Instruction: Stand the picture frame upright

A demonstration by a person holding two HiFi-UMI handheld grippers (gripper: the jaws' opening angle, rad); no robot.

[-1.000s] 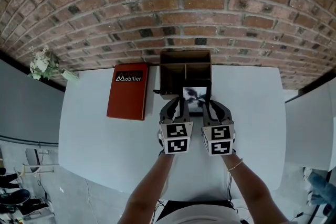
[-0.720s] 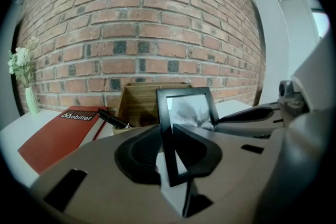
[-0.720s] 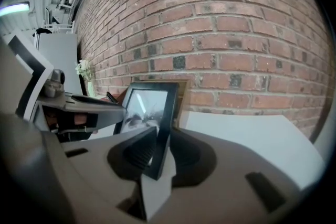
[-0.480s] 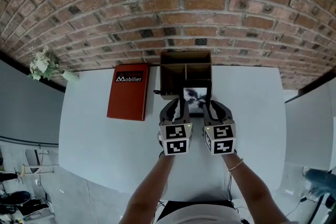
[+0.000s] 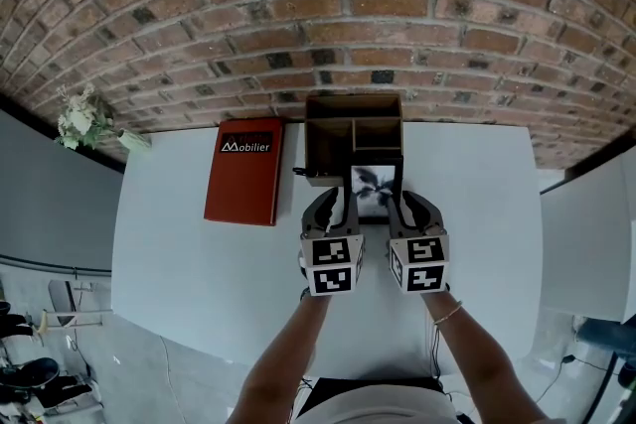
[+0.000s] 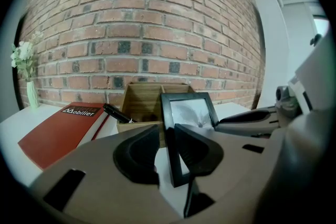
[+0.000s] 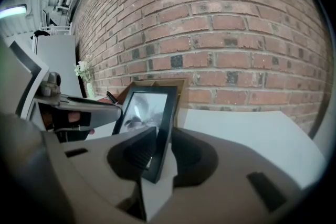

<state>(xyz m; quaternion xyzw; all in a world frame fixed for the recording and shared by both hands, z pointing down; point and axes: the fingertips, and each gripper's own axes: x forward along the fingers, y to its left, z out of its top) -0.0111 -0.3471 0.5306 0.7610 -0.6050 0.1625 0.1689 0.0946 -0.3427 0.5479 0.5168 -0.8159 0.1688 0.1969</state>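
A black picture frame [image 5: 376, 190] with a grey leaf print stands on the white table [image 5: 199, 253], leaning slightly back, just in front of the wooden box. My left gripper [image 5: 337, 201] straddles its left edge. In the left gripper view the frame [image 6: 190, 112] passes between the jaws of that gripper [image 6: 167, 145]; the jaws are opening and a slit of table shows beside the left pad. My right gripper [image 5: 401, 204] straddles the right edge. In the right gripper view the frame [image 7: 148, 106] sits loosely between the open jaws of that gripper [image 7: 160, 150].
A wooden organiser box [image 5: 353, 128] with compartments stands against the brick wall right behind the frame, a black pen [image 6: 117, 113] sticking out of its left side. A red book [image 5: 243, 172] lies to the left. A small vase of white flowers [image 5: 85, 120] is at the far left.
The frame and both grippers stay in nearly the same places. The frame looks slightly more upright than a second ago.
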